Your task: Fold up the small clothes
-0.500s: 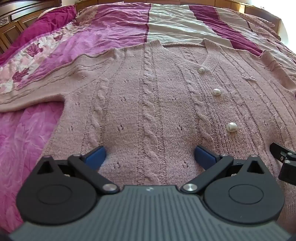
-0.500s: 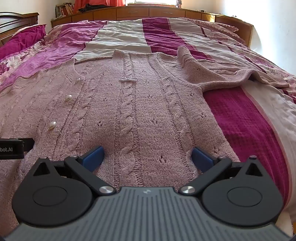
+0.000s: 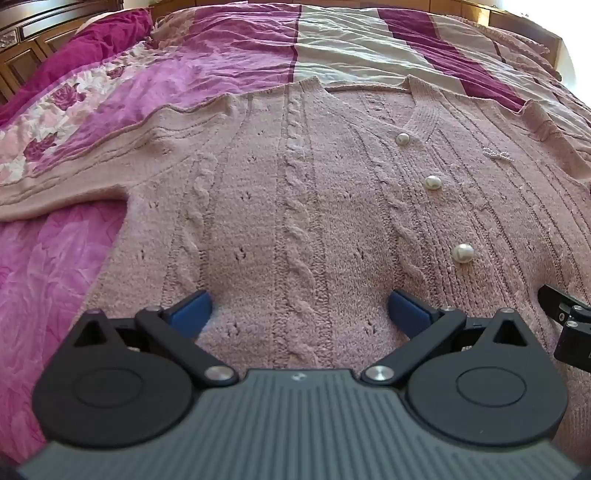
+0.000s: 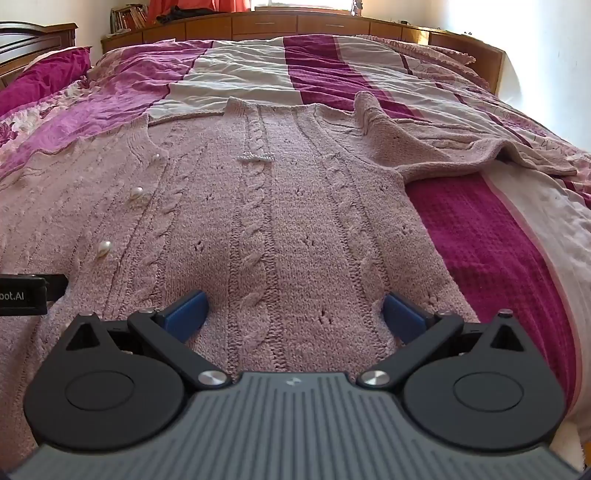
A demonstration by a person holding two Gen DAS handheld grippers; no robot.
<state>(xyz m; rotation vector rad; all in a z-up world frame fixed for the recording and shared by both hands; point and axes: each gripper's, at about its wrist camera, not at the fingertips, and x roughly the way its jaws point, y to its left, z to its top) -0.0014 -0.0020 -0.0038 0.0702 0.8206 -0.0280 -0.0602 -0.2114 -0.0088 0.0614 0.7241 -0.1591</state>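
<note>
So the pink cable-knit cardigan (image 3: 295,206) is laid out flat and front-up on a big bed, right under and ahead of both tongs. The left tongs (image 3: 299,308) are spread wide with nothing between the blue pads, just knit below; same for the right tongs (image 4: 293,306), jaws wide apart and gripping nothing. Pearl buttons (image 3: 463,253) run up the cardigan just right of the left tongs and left of the right ones, so the two sit side by side over the bottom part. One sleeve (image 3: 74,184) stretches off to the left of the left tongs, the other sleeve (image 4: 443,147) lies bunched up ahead and to the right of the right tongs. The bedspread (image 4: 491,251) is striped in magenta, purple and cream, with a floral patch on the far left. Beyond the bed there's a wooden headboard with drawers (image 4: 295,26), some books (image 4: 129,18) on it, and a bright white wall (image 4: 546,44) on the right.
</note>
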